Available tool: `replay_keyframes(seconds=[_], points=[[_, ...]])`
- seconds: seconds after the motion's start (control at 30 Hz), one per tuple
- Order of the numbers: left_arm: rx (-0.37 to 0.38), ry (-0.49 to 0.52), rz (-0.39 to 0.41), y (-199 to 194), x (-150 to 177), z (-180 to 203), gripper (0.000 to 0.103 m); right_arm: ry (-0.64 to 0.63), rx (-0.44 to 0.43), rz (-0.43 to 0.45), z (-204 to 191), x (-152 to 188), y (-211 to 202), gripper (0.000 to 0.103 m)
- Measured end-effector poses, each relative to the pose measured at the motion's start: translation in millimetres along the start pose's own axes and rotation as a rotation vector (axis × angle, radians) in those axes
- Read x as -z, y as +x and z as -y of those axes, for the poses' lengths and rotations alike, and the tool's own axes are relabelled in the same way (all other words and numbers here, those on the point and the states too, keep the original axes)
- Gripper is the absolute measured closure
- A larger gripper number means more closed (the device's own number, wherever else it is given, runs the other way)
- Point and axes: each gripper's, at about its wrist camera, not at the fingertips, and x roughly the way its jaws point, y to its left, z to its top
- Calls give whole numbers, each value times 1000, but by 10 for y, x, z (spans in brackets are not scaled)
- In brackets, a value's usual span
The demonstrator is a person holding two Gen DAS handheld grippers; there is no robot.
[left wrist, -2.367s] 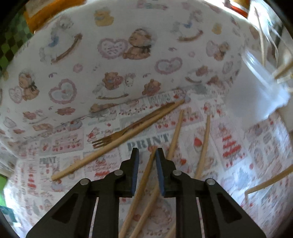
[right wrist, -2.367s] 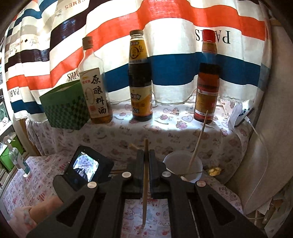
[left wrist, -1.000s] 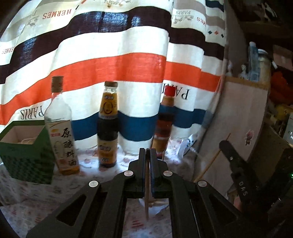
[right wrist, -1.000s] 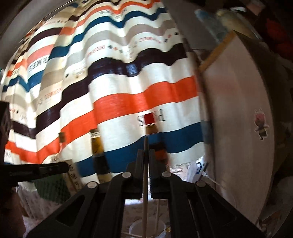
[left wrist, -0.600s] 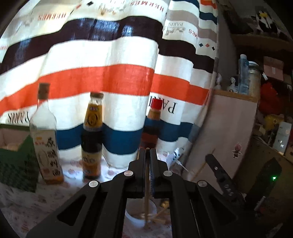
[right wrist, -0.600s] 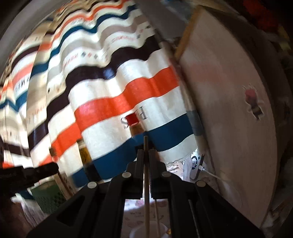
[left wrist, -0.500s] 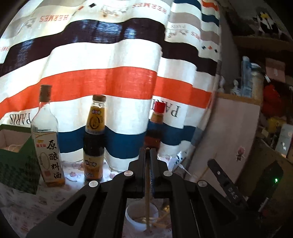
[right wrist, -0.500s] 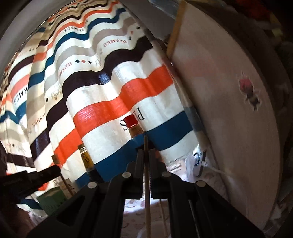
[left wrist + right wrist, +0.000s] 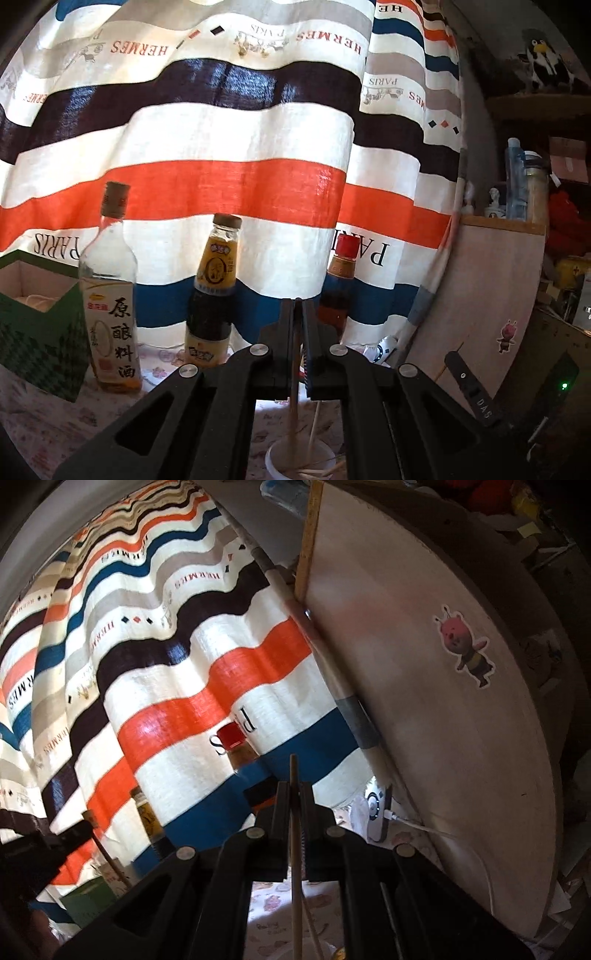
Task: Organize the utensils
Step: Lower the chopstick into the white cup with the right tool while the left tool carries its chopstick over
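Wooden chopstick (image 9: 294,384) pinched upright in left gripper (image 9: 295,314), above white cup (image 9: 275,458).

I see left gripper (image 9: 297,314): matt black plastic, bright metal screws. Right gripper (image 9: 294,794) looks same, matt black. Chopstick (image 9: 293,391) in left one: pale wood, smooth, matt. Chopstick in right one (image 9: 295,867): same pale wood. Cup (image 9: 275,459): white plastic, slight shine. Curtain (image 9: 229,147): woven cloth, coarse weave, light passes through. Three bottles (image 9: 110,295): glossy glass, paper labels. Box (image 9: 40,332): green matt cardboard, I think. Board (image 9: 424,701): pale, smooth, with glossy sticker.
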Motion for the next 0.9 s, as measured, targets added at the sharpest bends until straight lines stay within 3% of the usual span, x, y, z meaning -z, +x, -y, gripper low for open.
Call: replay_keyframes(seconds=[0.23, 0.5, 0.63, 0.7, 0.77, 0.83, 0.9], points=[[-30, 47, -31, 181, 281, 8, 100, -10, 40, -41, 104, 117, 173, 99], [-18, -42, -16, 197, 182, -148, 100, -89, 57, -206, 59, 154, 448, 98], [-6, -32, 10, 126, 141, -123, 100, -130, 106, -299, 1, 228, 578, 96], [-12, -25, 22, 97, 164, -123, 100, -132, 78, -330, -32, 240, 584, 96], [-20, -18, 24, 99, 189, -132, 100, -152, 61, -354, -91, 238, 582, 90], [-36, -8, 34, 96, 203, -143, 100, -172, 37, -367, -137, 237, 560, 75], [-40, -22, 36, 90, 206, -178, 100, -184, 20, -368, -170, 226, 534, 75]])
